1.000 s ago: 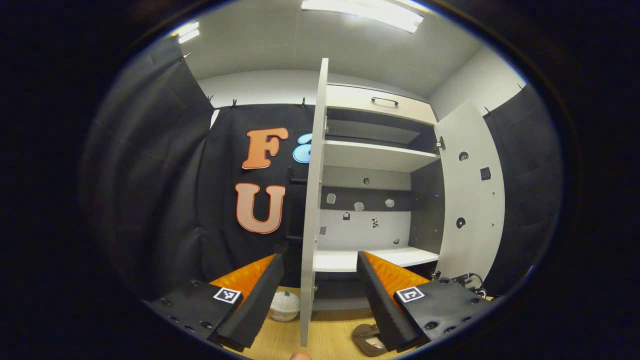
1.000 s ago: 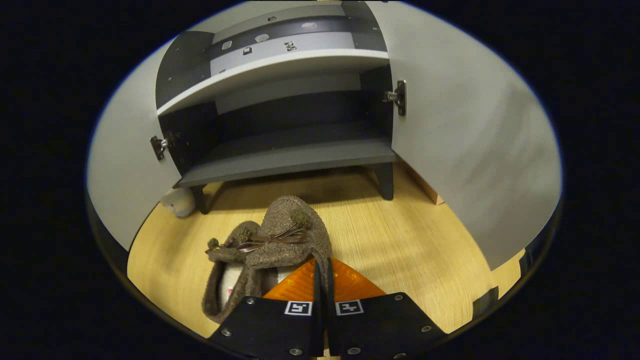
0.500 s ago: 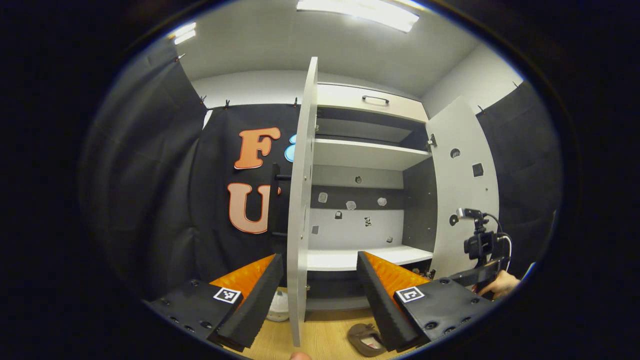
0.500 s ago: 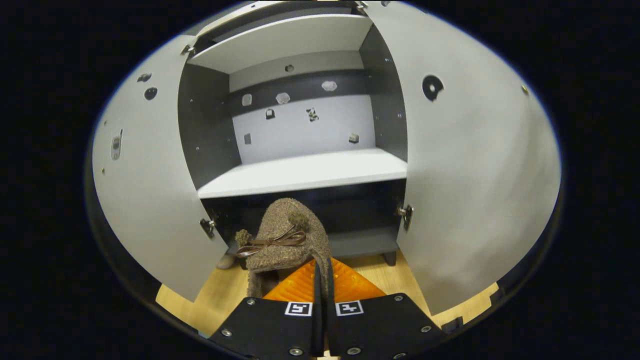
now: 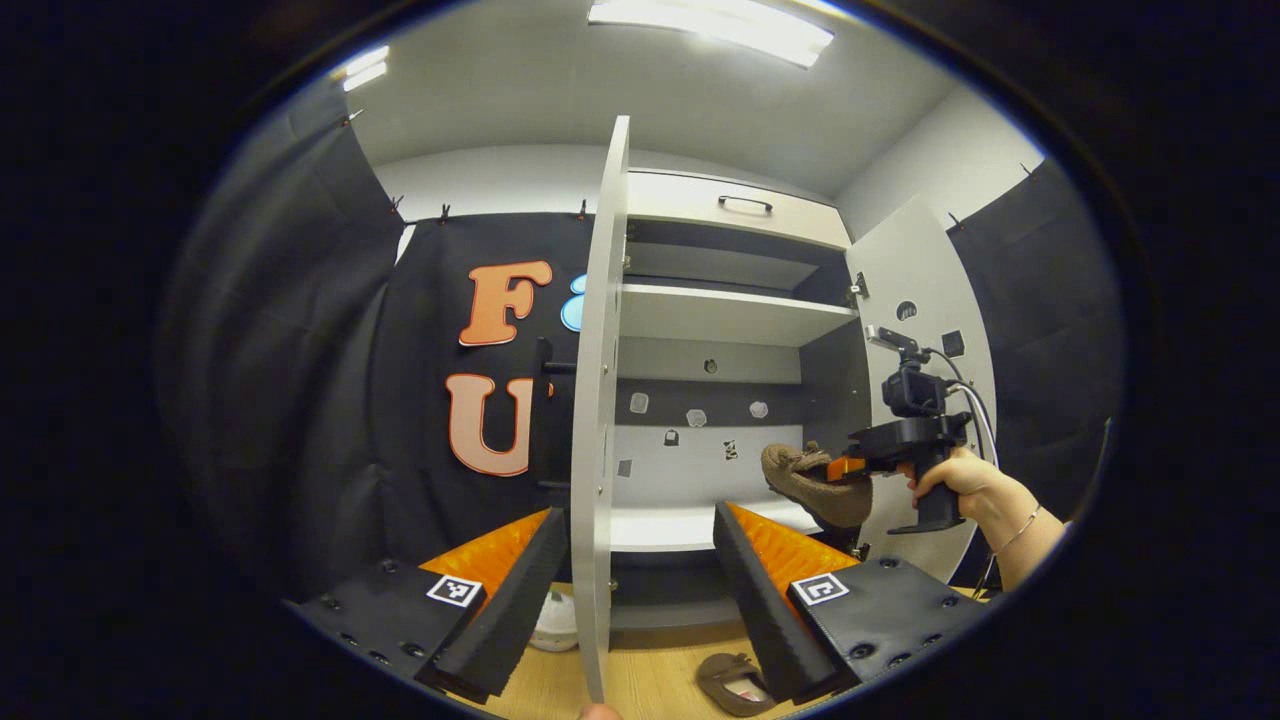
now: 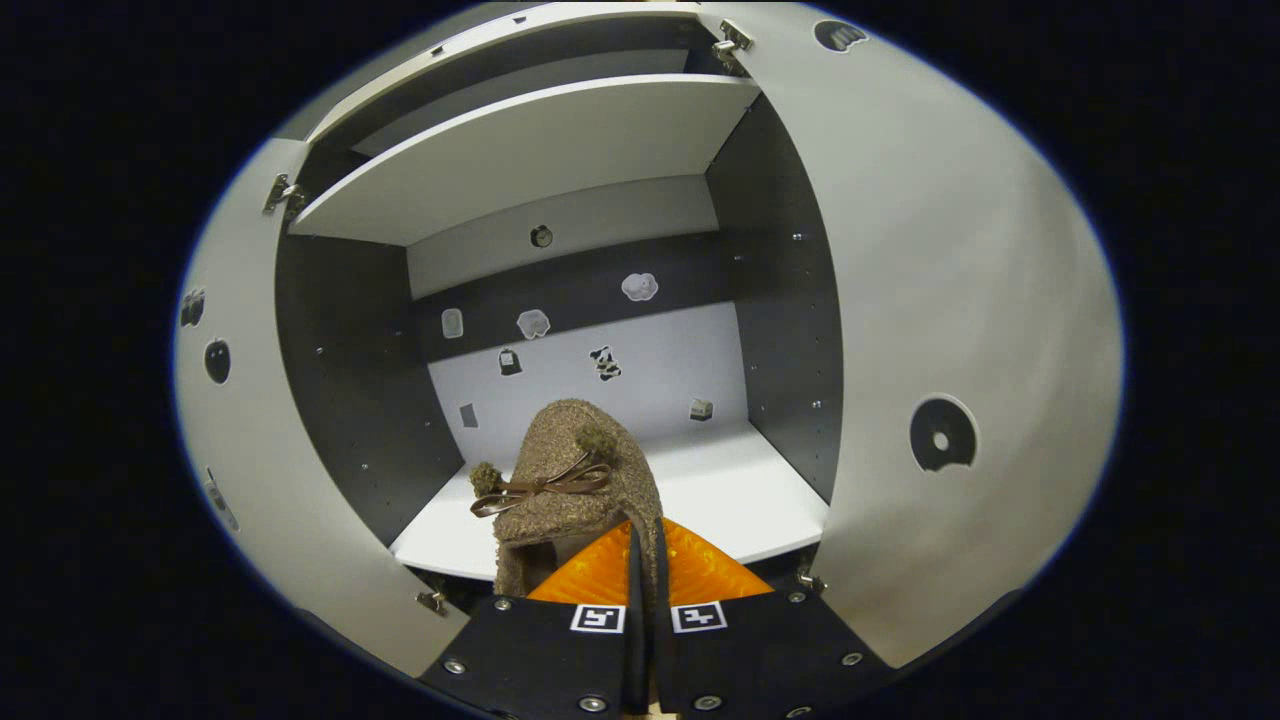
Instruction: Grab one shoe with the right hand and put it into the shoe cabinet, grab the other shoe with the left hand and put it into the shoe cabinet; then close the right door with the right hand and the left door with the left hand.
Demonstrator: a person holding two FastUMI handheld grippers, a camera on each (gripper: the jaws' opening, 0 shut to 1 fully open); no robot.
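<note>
My right gripper (image 6: 643, 560) is shut on the side wall of a brown fuzzy shoe (image 6: 570, 480) with a bow, held up in front of the white middle shelf (image 6: 730, 490) of the open shoe cabinet. In the left gripper view a hand holds that right gripper (image 5: 842, 467) with the shoe (image 5: 815, 487) at the cabinet's opening. The other brown shoe (image 5: 728, 686) lies on the wooden floor below. My left gripper (image 5: 640, 590) stands open, its fingers either side of the left door's (image 5: 592, 400) edge, apart from it.
Both cabinet doors stand wide open; the right door (image 6: 950, 300) is close beside the held shoe. An upper shelf (image 6: 520, 150) hangs above. A white round object (image 5: 548, 628) sits on the floor by the left door. A drawer (image 5: 740, 208) tops the cabinet.
The right gripper has lifted the shoe off the floor, from the bottom shelf level up to the middle shelf. The left gripper has drifted slightly and stays open.
</note>
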